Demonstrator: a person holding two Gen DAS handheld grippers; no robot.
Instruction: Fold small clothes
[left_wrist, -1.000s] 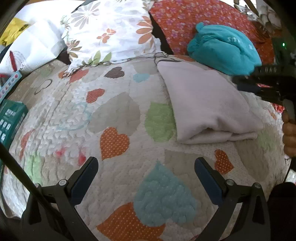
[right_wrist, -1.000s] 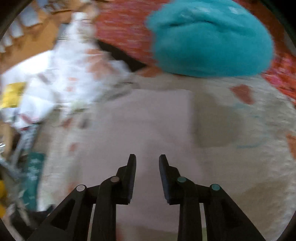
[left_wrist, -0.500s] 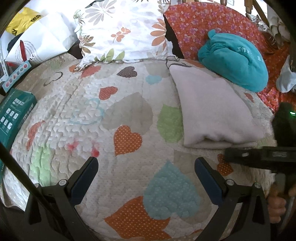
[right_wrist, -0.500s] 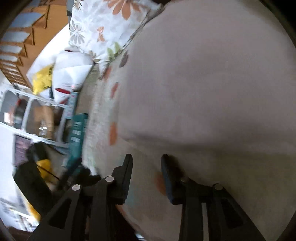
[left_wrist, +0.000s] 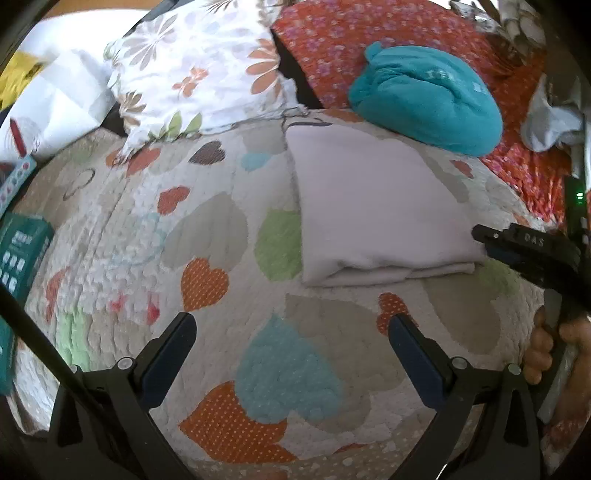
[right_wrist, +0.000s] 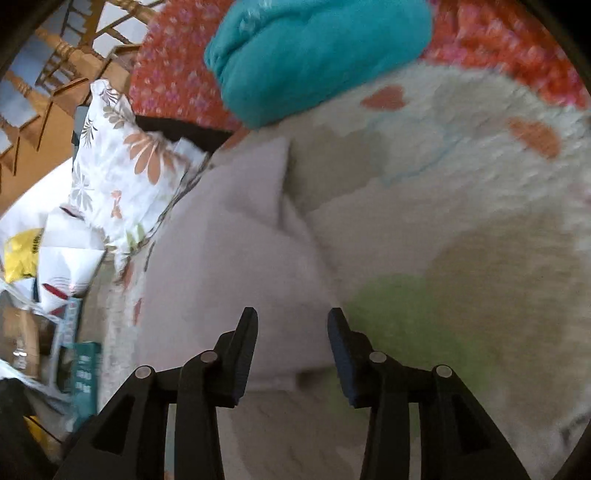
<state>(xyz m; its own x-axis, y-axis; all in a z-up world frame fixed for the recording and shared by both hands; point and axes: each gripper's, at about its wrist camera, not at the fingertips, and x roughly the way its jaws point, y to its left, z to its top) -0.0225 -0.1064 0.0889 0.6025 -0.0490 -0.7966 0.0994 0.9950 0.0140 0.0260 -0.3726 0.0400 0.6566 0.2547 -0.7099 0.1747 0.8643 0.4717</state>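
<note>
A folded pale pink cloth (left_wrist: 373, 210) lies flat on the heart-patterned quilt (left_wrist: 207, 236); it also shows in the right wrist view (right_wrist: 229, 273). My left gripper (left_wrist: 291, 347) is open and empty, hovering over the quilt in front of the cloth. My right gripper (right_wrist: 291, 339) is open and empty, its jaws just above the cloth's near right corner. In the left wrist view the right gripper (left_wrist: 517, 251) reaches in from the right beside the cloth's right edge.
A teal bundle (left_wrist: 424, 99) lies behind the cloth on an orange floral cover (left_wrist: 332, 40). A floral pillow (left_wrist: 199, 74) sits back left. A green box (left_wrist: 22, 254) lies at the quilt's left edge. A grey rag (left_wrist: 550, 118) is far right.
My right gripper has opened wider and swung back to the cloth's right edge. The left gripper has stayed open, with only a small shift in view.
</note>
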